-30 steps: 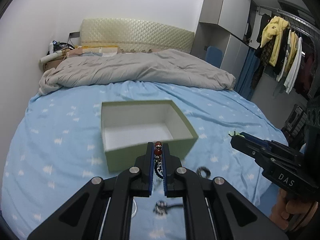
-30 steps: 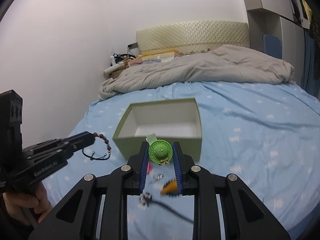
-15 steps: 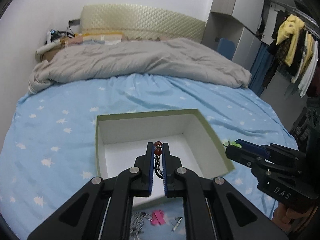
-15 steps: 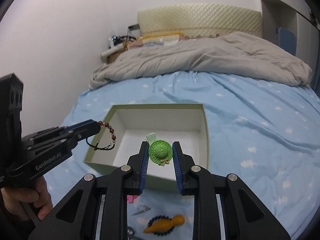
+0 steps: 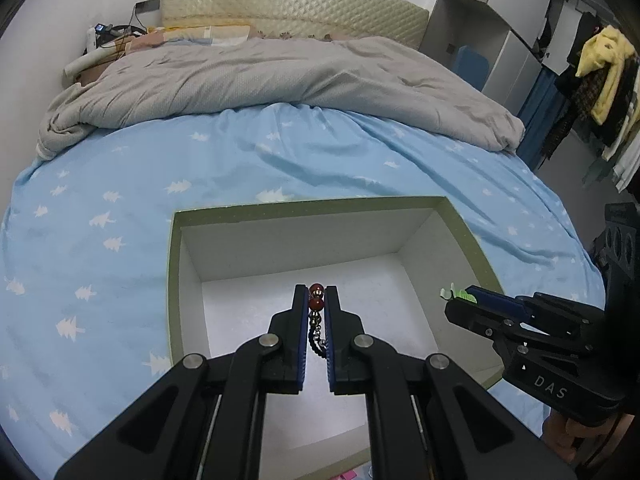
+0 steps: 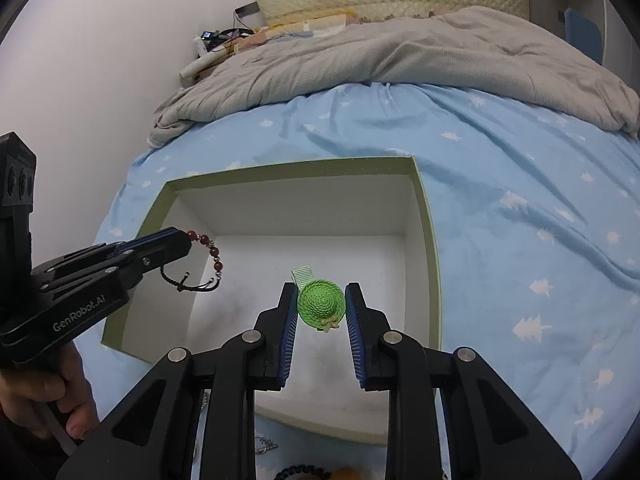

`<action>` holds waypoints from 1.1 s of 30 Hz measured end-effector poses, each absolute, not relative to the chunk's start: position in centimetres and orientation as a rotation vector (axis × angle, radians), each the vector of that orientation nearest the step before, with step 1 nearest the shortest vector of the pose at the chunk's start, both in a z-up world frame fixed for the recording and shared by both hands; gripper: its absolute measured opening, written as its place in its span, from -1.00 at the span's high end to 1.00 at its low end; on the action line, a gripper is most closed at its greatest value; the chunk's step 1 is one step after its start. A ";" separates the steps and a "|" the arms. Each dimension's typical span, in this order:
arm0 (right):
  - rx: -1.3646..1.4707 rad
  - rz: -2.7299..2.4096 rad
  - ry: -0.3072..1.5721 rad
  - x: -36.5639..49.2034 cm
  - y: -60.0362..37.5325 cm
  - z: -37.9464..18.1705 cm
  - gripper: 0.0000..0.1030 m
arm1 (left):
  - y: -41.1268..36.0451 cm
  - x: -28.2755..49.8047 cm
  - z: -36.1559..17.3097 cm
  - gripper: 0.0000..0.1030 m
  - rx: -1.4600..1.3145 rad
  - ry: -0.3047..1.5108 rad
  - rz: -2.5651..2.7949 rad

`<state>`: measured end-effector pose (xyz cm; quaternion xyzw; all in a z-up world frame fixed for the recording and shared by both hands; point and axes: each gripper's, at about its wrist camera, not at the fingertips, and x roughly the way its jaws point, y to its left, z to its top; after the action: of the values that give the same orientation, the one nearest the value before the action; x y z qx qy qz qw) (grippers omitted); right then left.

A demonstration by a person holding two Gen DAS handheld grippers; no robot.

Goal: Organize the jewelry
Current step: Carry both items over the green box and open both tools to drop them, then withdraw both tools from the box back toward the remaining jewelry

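Left gripper (image 5: 316, 300) pinching a bead bracelet (image 6: 208, 258), right gripper (image 6: 321, 306) clamping a green hat clip (image 6: 321, 303), both hanging over the open box (image 5: 176, 280) on the bed (image 5: 120, 200). Risking the bracelet cord snagging on a pad at release, or the clip bouncing out over the near wall. Showing the dangling bracelet loop only in the right view; hiding most of the clip in the left view.

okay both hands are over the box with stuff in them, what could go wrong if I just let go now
1. The beaded bracelet hangs from the left hand-held gripper close to the box's left wall, so its cord could snag on the rim.
2. The green hat clip in the right hand-held gripper is round and may bounce or roll.
3. Both tips sit close together over the box, so they could bump.
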<state>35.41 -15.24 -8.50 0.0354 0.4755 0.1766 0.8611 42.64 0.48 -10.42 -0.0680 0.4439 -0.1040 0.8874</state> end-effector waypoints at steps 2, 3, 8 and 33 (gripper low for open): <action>0.071 0.376 0.998 35.5 -15.2 -8.6 0.55 | 0.4 42.4 -10.4 0.87 -0.145 0.921 -0.214; 0.075 0.378 0.998 35.5 -15.3 -8.7 0.51 | 0.3 42.4 -10.5 0.86 -0.142 0.917 -0.211; 0.081 0.365 0.971 35.0 -15.8 -8.3 0.12 | -0.1 42.1 -10.4 0.84 -0.111 0.932 -0.135; 0.129 0.365 0.644 18.0 -19.2 6.4 0.03 | 0.5 23.1 4.8 -0.10 -0.113 0.658 -0.086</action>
<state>18.04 -19.19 6.41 0.0629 0.3145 0.1781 0.9303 23.08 0.50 4.75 -0.0555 0.3227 -0.0422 0.9439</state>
